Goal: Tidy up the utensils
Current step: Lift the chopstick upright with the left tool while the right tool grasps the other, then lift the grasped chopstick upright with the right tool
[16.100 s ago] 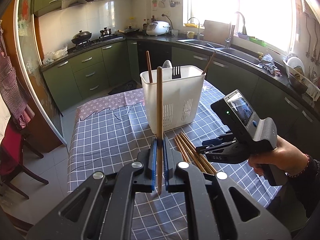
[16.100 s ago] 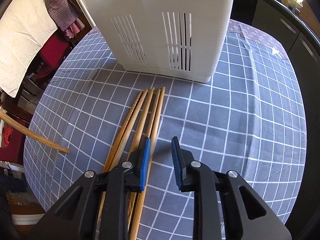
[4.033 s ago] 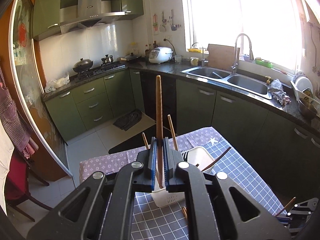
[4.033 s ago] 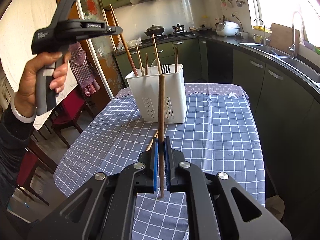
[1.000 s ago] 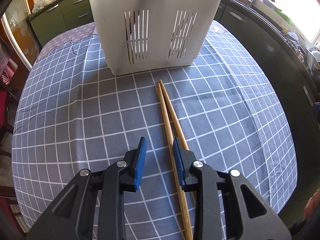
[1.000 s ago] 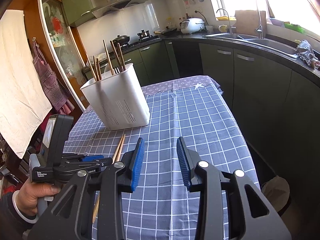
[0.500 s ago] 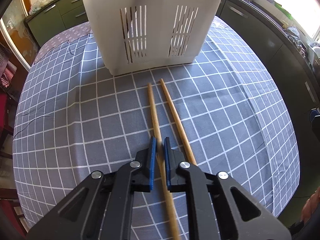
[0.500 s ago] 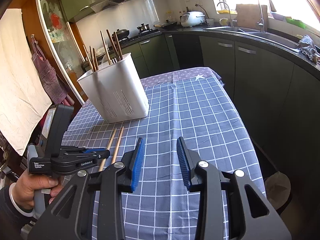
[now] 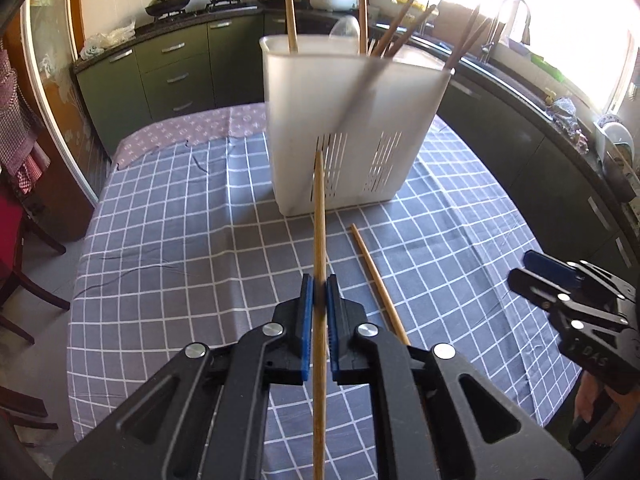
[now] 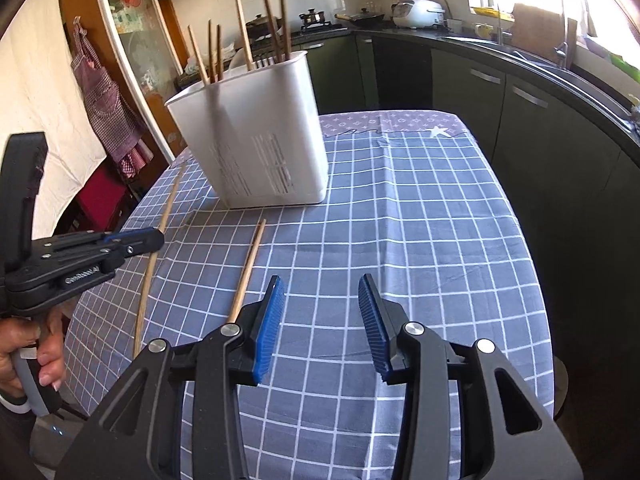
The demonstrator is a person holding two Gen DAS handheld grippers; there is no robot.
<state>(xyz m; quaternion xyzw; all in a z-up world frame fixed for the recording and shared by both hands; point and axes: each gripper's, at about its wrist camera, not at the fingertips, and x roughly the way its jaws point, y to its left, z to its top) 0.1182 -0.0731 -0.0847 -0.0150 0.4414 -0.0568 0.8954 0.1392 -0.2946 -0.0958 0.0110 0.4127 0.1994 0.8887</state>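
Wooden chopstick (image 9: 319,216), matt plastic holder (image 9: 344,120)

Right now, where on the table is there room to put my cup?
The checked cloth right of the white holder is bare to the table edge. It is crowded left, where a loose chopstick lies and the left gripper holds another.

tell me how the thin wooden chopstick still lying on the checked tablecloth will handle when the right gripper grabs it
The thin wooden chopstick is probably stiff and light: its twin stays straight while pinched in the left gripper. It is slender and lies flat on the checked tablecloth, so the open right gripper may nudge it sideways or roll it unless the pads straddle it squarely.
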